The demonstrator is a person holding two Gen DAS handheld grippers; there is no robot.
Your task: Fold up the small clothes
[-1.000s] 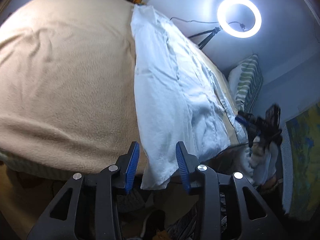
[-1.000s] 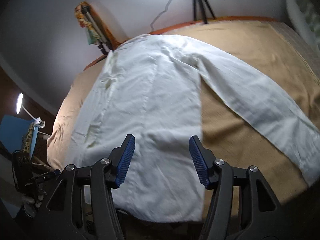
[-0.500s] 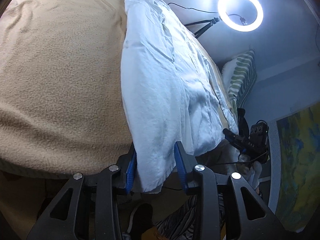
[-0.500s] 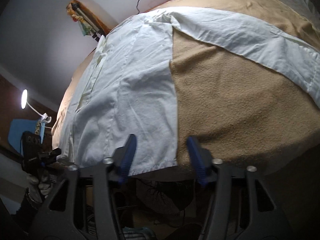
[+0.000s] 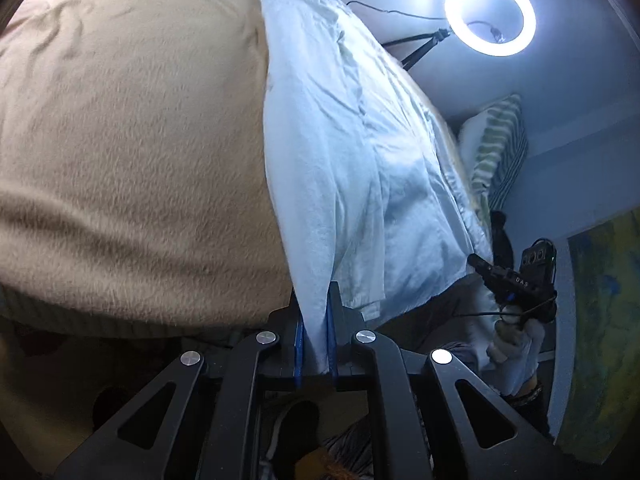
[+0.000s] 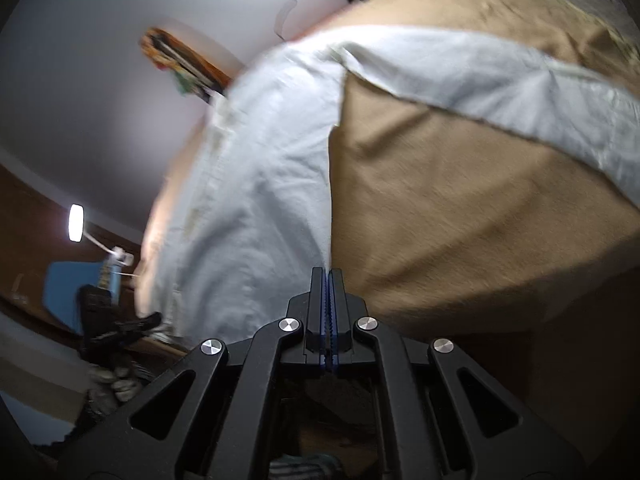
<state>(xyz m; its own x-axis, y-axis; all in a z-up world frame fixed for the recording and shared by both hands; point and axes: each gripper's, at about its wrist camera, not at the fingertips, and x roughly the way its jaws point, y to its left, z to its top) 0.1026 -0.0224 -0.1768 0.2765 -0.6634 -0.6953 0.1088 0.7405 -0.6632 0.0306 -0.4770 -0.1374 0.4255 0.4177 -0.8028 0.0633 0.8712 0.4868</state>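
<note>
A white shirt [image 5: 340, 160] lies spread on a bed under a tan blanket [image 5: 120, 140], its hem hanging over the near edge. My left gripper [image 5: 316, 292] is closing, and its blue pads press on the hem's left corner. In the right wrist view, the shirt [image 6: 260, 200] runs down to my right gripper [image 6: 328, 270], whose jaws are together on the hem's right corner. One sleeve [image 6: 480, 80] stretches out to the right over the blanket [image 6: 460, 200]. Each view also shows the other gripper in a gloved hand: the right gripper [image 5: 508, 280] and the left gripper [image 6: 116, 324].
A lit ring light [image 5: 490, 14] stands on a tripod beyond the bed, with a striped pillow [image 5: 496, 152] below it. A painting [image 5: 600, 320] leans at the right. A small lamp [image 6: 76, 228] and a blue chair [image 6: 80, 292] sit to the left.
Both grippers came down to the bed's near edge and shut on the shirt's hem, one at each bottom corner. The hem now bunches up between the left pads.
</note>
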